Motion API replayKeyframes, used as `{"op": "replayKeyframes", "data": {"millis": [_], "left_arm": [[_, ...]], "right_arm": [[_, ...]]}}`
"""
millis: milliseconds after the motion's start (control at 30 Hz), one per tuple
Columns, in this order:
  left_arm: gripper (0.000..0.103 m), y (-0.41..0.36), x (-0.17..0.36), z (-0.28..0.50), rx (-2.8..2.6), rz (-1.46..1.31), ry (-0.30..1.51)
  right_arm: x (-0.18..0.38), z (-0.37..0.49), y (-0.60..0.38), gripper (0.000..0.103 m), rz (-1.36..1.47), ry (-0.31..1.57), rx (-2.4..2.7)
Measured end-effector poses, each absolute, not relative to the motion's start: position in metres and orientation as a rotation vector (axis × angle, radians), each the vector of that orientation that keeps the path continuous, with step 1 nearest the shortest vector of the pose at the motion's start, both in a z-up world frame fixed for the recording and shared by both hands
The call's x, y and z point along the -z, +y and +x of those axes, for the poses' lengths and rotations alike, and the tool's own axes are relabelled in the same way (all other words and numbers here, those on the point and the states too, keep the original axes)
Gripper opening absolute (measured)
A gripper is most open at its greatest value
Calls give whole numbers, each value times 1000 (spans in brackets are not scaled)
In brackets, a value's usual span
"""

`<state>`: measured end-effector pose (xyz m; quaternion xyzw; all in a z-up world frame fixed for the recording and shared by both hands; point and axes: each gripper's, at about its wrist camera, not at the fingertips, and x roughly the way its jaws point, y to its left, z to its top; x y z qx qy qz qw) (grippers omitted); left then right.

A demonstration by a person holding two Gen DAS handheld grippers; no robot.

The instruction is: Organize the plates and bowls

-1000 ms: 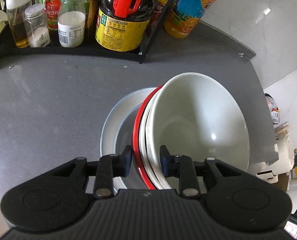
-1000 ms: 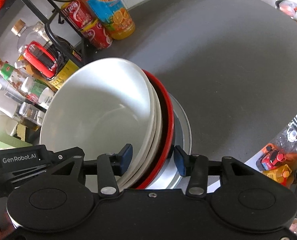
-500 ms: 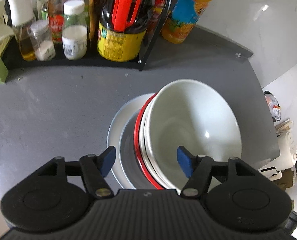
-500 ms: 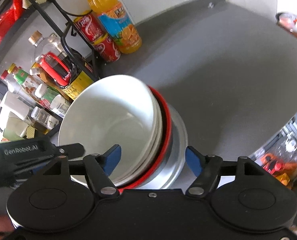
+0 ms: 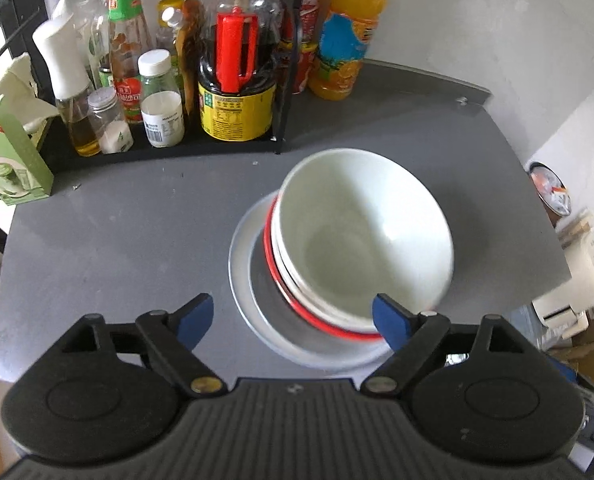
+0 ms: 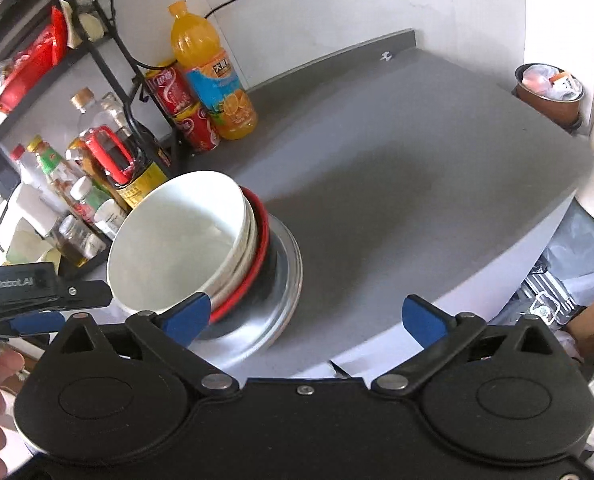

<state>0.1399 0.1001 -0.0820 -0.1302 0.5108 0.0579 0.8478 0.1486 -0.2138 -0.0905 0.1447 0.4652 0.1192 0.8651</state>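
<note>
A stack of bowls stands on a grey plate (image 5: 244, 288) in the middle of the dark counter. The top one is a white bowl (image 5: 361, 236), with a second white bowl and a red-rimmed bowl (image 5: 271, 256) nested under it. My left gripper (image 5: 297, 318) is open just short of the stack, holding nothing. In the right wrist view the white bowl (image 6: 177, 240) and grey plate (image 6: 285, 280) lie to the left. My right gripper (image 6: 309, 316) is open and empty, its left finger over the stack's near edge. The left gripper's body (image 6: 37, 292) shows at the far left.
A black rack (image 5: 281, 80) of sauce bottles, a large soy bottle (image 5: 237, 84) and an orange drink bottle (image 5: 345, 40) lines the back. A green tissue box (image 5: 9, 160) stands at the left. The counter edge (image 6: 537, 232) drops off at the right.
Both grippers have opened, let go of the bowl stack's rim and pulled back and up. The stack now rests on the plate on the counter.
</note>
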Motion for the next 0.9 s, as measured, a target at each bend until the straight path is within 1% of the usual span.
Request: {"op": "replayKeyframes", "data": {"millis": [33,100,467,533,567,900], "left_arm": [[88,97,78,135,-121,-260,1073],[94,91,71,122,-109,-232,1061],[98,70,47,72,-88,-216,1020],[99,67,41,62,-75,-213,1006],[102,65,39,57,-70,-209,1001],[103,49,22,13,-63,-195,930]], "right_arm": [[88,144,-218,103,316,972,-250],[83,135,-225,103,333,963,-244],[59,90,-248,103,349,909,-230],[55,83,-252,103,350,905,-232],[52,78,-254,103,350,901,-233],[38,36,-274,103,332,877,-219]]}}
